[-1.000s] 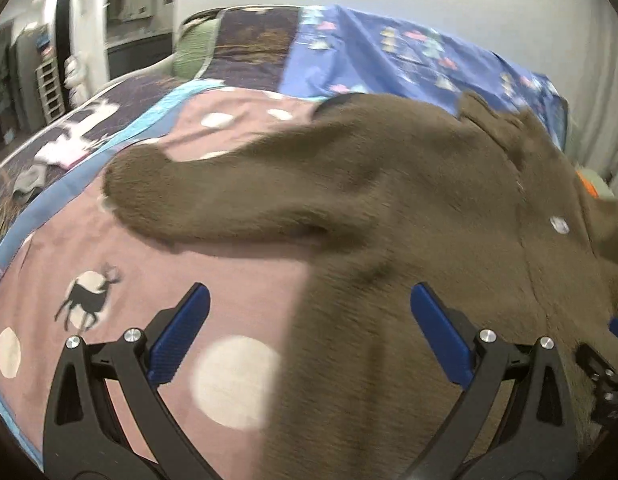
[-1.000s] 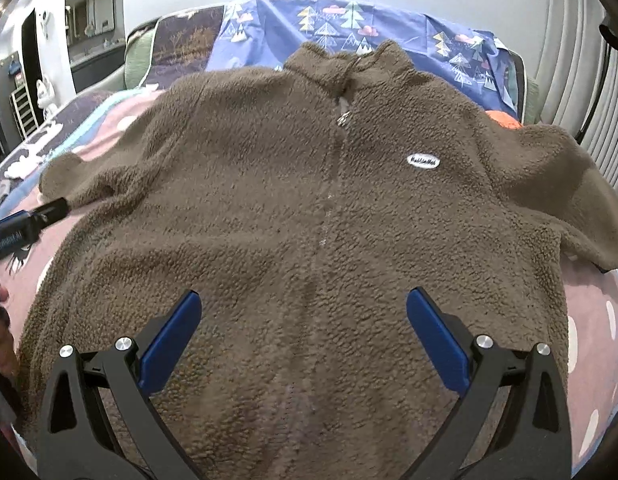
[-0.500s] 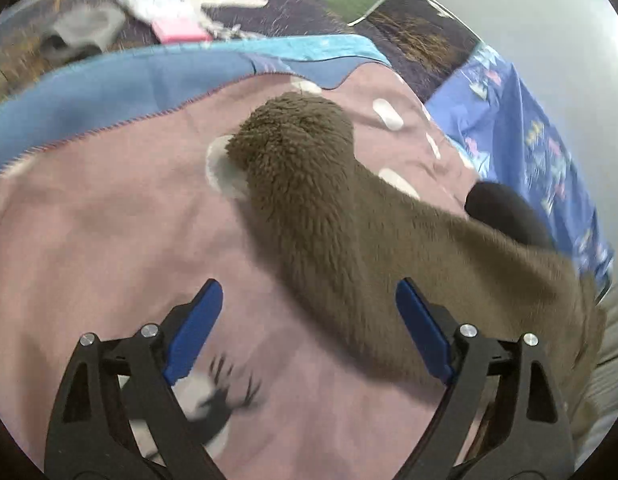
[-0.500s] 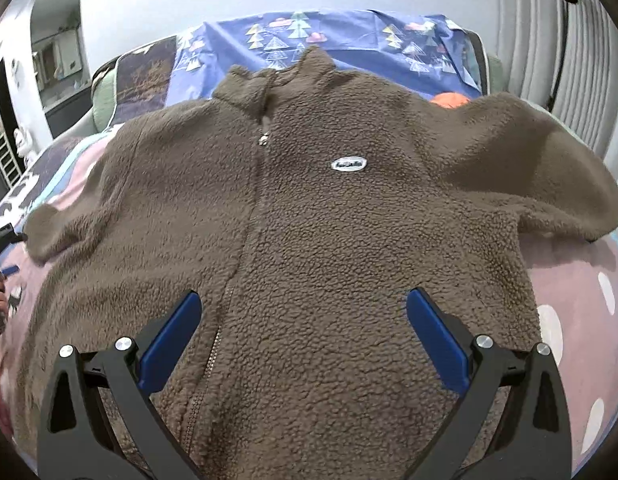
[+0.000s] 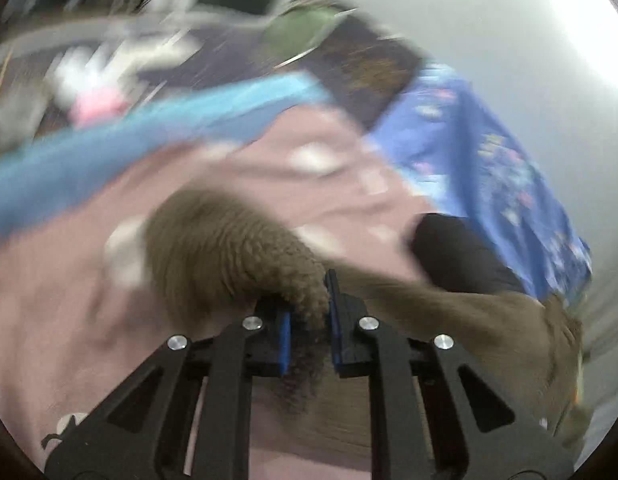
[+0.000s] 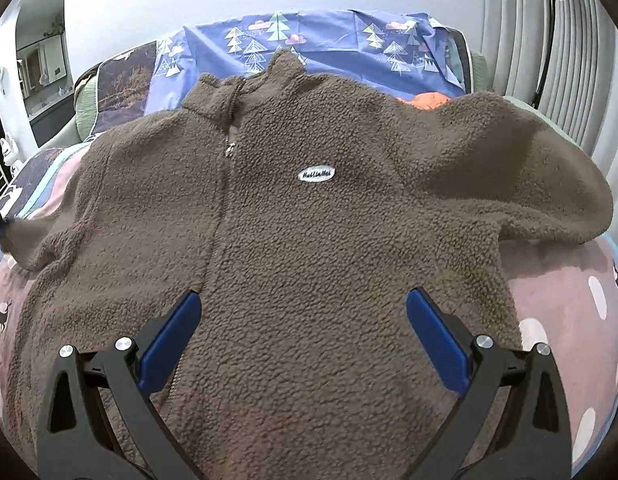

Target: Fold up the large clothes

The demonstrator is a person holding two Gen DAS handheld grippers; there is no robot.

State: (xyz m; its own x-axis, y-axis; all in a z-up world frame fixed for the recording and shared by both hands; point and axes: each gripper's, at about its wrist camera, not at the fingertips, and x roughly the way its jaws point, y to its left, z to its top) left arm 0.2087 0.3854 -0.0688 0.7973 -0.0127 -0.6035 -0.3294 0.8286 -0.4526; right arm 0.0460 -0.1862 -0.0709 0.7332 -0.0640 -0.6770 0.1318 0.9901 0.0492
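A large brown fleece jacket [image 6: 309, 248] lies front up on the bed, zipper down the middle, an oval white label on the chest. In the left wrist view, which is blurred, my left gripper [image 5: 309, 320] is shut on the jacket's sleeve [image 5: 229, 256], with fleece pinched between the blue pads near the cuff end. In the right wrist view my right gripper [image 6: 305, 332] hangs open over the jacket's lower front, nothing between its blue pads. The jacket's other sleeve [image 6: 541, 184] drapes out to the right. The left gripper's tip shows at the far left edge by the sleeve end.
The bed has a pink spotted blanket [image 6: 557, 292] with a light blue border [image 5: 109, 152], and a blue tree-print cover [image 6: 329, 44] lies at its head. Something orange [image 6: 427, 101] peeks out behind the jacket's shoulder. White curtains [image 6: 557, 52] hang at the right.
My left gripper moved out along the sleeve towards its end and closed on it. The right gripper shifted a little across the jacket's front and stayed open.
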